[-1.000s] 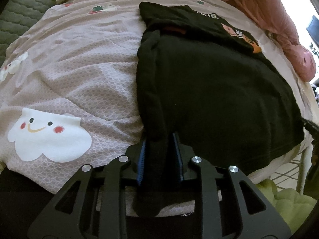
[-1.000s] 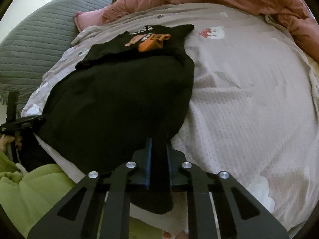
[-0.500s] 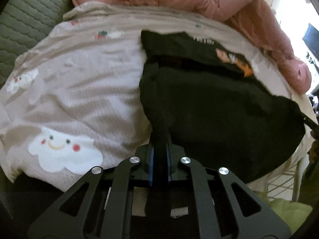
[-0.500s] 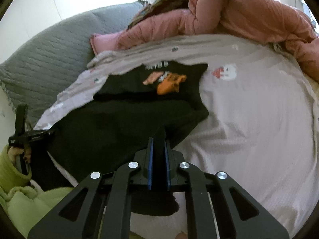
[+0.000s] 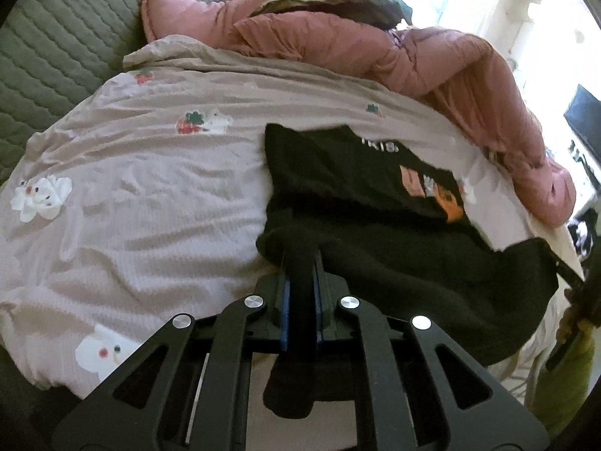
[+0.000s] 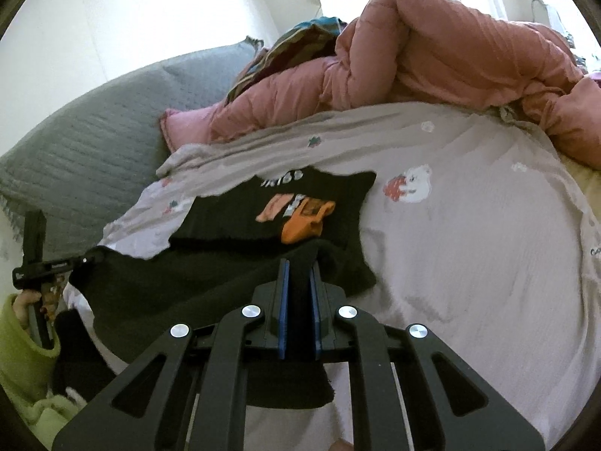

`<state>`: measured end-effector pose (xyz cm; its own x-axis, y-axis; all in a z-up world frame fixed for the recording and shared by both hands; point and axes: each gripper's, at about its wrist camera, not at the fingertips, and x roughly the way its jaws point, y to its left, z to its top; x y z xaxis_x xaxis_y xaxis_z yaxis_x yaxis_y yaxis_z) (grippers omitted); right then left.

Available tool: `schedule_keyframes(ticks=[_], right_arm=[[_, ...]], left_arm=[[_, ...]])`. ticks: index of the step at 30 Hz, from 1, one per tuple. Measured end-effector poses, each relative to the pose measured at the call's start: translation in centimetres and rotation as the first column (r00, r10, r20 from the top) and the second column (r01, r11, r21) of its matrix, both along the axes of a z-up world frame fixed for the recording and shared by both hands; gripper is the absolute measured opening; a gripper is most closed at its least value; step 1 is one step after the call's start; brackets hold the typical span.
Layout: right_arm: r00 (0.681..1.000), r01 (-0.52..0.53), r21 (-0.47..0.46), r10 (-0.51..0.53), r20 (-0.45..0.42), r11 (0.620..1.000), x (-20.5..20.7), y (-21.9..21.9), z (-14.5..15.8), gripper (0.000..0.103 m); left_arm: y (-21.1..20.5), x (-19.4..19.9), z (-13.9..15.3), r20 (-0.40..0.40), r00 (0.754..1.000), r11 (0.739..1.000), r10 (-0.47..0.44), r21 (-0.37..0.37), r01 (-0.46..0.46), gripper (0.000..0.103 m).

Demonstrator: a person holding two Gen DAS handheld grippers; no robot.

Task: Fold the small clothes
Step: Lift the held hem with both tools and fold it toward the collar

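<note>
A small black garment (image 5: 375, 203) with an orange and pink print lies on the beige bedsheet (image 5: 150, 195); it also shows in the right wrist view (image 6: 233, 263). My left gripper (image 5: 300, 267) is shut on its near left hem corner, and the cloth hangs through the jaws. My right gripper (image 6: 298, 274) is shut on the near right hem corner. Both hold the near edge lifted above the bed. The far part with the print (image 6: 300, 214) lies flat on the sheet.
A bunched pink duvet (image 5: 394, 49) lies along the far side of the bed. A grey quilted headboard (image 6: 82, 143) stands at the left. The bedsheet (image 6: 469, 244) spreads wide to the right of the garment. A dark screen (image 5: 582, 120) is at the far right.
Both grippers have risen and moved forward with the near hem, lifting it off the bed toward the printed far part. The views now tilt up toward the duvet.
</note>
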<state>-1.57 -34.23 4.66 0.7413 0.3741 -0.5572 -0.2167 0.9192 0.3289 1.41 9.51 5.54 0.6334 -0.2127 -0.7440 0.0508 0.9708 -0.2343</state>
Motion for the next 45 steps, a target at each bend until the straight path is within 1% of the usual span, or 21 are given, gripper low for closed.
schedule_keyframes(ticks=[5, 9, 12, 18, 22, 26, 30, 36, 39, 40, 41, 42, 44, 45], right_arm=[[0.999, 0.046, 0.013, -0.046, 0.013, 0.999, 2.1, -0.7, 0.8, 0.009], [0.997, 0.068, 0.013, -0.068, 0.034, 0.998, 3.7, -0.6, 1.4, 0.009], [0.996, 0.084, 0.004, -0.084, 0.043, 0.996, 5.2, -0.4, 1.7, 0.009], [0.992, 0.118, 0.011, -0.118, 0.033, 0.993, 8.7, -0.3, 1.7, 0.009], [0.991, 0.134, 0.000, -0.134, 0.022, 0.991, 11.0, 0.0, 1.5, 0.009], [0.988, 0.152, -0.010, -0.152, -0.010, 0.988, 13.2, 0.2, 0.5, 0.009], [0.983, 0.174, -0.016, -0.175, -0.058, 0.985, 15.1, 0.1, -1.1, 0.009], [0.970, 0.209, -0.059, -0.215, -0.116, 0.976, 16.8, 0.4, -3.9, 0.009], [0.961, 0.224, -0.094, -0.236, -0.147, 0.970, 17.4, 0.8, -5.5, 0.009], [0.959, 0.226, -0.104, -0.240, -0.152, 0.969, 17.4, 0.9, -5.8, 0.010], [0.956, 0.227, -0.116, -0.244, -0.161, 0.967, 17.5, 1.1, -6.2, 0.011], [0.956, 0.226, -0.121, -0.244, -0.164, 0.967, 17.6, 1.3, -6.4, 0.015], [0.957, 0.224, -0.139, -0.245, -0.157, 0.965, 17.5, 1.7, -6.4, 0.021], [0.957, 0.226, -0.145, -0.247, -0.150, 0.963, 17.4, 1.9, -6.2, 0.033]], left_arm=[[0.4, 1.7, 0.7, 0.023, 1.000, 1.000, 0.021, -0.019, -0.021, 0.003], [0.4, 3.5, 1.2, 0.038, 0.999, 0.999, 0.030, -0.019, -0.029, 0.003], [0.8, 5.1, 1.3, 0.043, 0.998, 0.998, 0.040, -0.040, -0.038, 0.003], [1.6, 8.5, 1.1, 0.038, 0.997, 0.994, 0.070, -0.087, -0.066, 0.003], [1.3, 11.1, 0.7, 0.043, 0.995, 0.994, 0.087, -0.068, -0.084, 0.003], [1.1, 13.2, -0.3, 0.032, 0.995, 0.994, 0.095, -0.058, -0.093, 0.003], [1.3, 15.0, -1.9, 0.005, 0.994, 0.993, 0.107, -0.059, -0.107, 0.003], [1.5, 16.2, -4.3, -0.026, 0.995, 0.994, 0.097, -0.049, -0.099, 0.004], [1.7, 16.5, -5.2, -0.036, 0.995, 0.995, 0.093, -0.041, -0.095, 0.008], [1.6, 16.5, -5.2, -0.025, 0.995, 0.996, 0.092, -0.010, -0.092, 0.016], [1.4, 16.4, -5.1, -0.010, 0.996, 0.996, 0.087, 0.020, -0.087, 0.019], [1.4, 16.3, -5.1, -0.005, 0.997, 0.996, 0.082, 0.031, -0.082, 0.026], [1.4, 16.0, -5.0, 0.004, 0.997, 0.996, 0.080, 0.034, -0.080, 0.033], [1.3, 15.8, -4.9, 0.012, 0.997, 0.996, 0.082, 0.041, -0.082, 0.039]])
